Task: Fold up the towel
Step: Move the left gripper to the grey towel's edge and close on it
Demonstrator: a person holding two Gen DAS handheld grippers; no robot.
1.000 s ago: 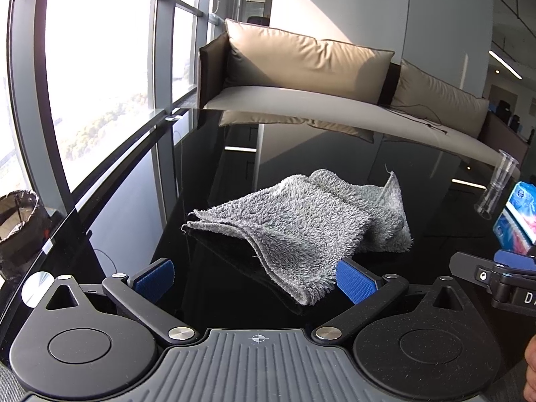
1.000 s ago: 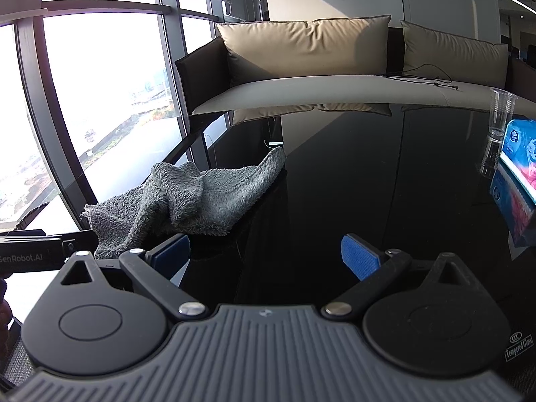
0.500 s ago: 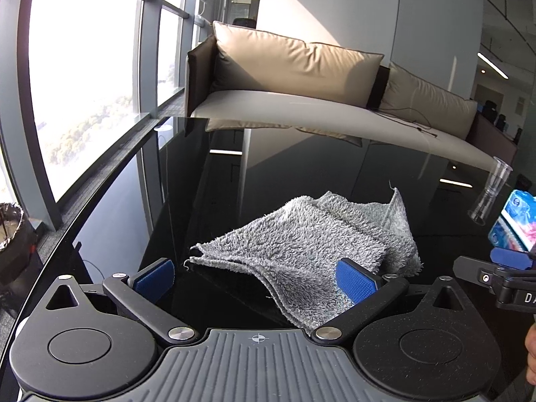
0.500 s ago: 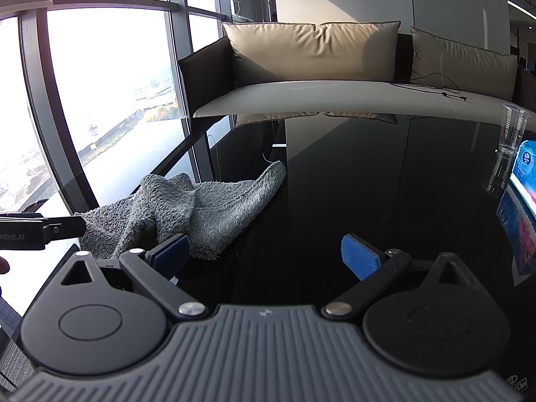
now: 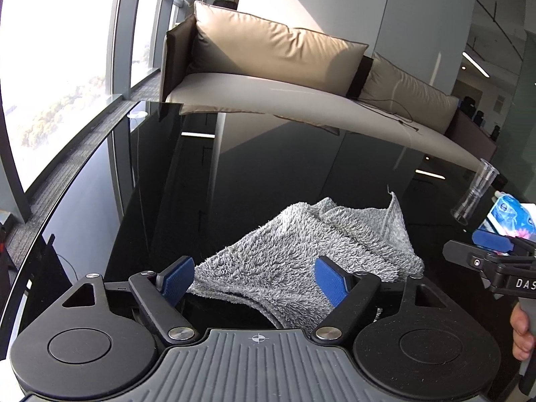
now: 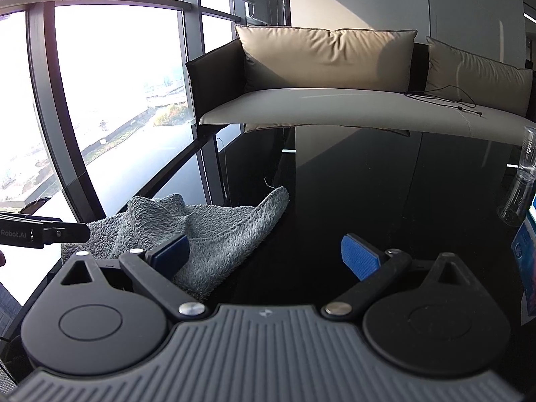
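A grey fluffy towel [image 5: 301, 254] lies crumpled on the glossy black table [image 5: 234, 181]. My left gripper [image 5: 254, 281] is open, and the towel's near edge lies between its blue pads without being pinched. In the right wrist view the towel [image 6: 214, 231] lies at lower left. My right gripper [image 6: 264, 254] is open; its left pad [image 6: 169, 254] is over the towel's near right edge, the right pad [image 6: 360, 256] over bare table. The right gripper also shows at the right edge of the left wrist view [image 5: 492, 261].
A clear plastic cup [image 5: 475, 194] and a blue tissue pack [image 5: 509, 214] stand at the table's right side. A beige sofa [image 5: 284, 77] runs behind the table. Tall windows [image 6: 100, 107] are on the left, past the table's edge.
Both grippers have moved forward toward the towel. The towel's near edge now lies between the left gripper's pads, and the right gripper's left pad has reached the towel's edge.
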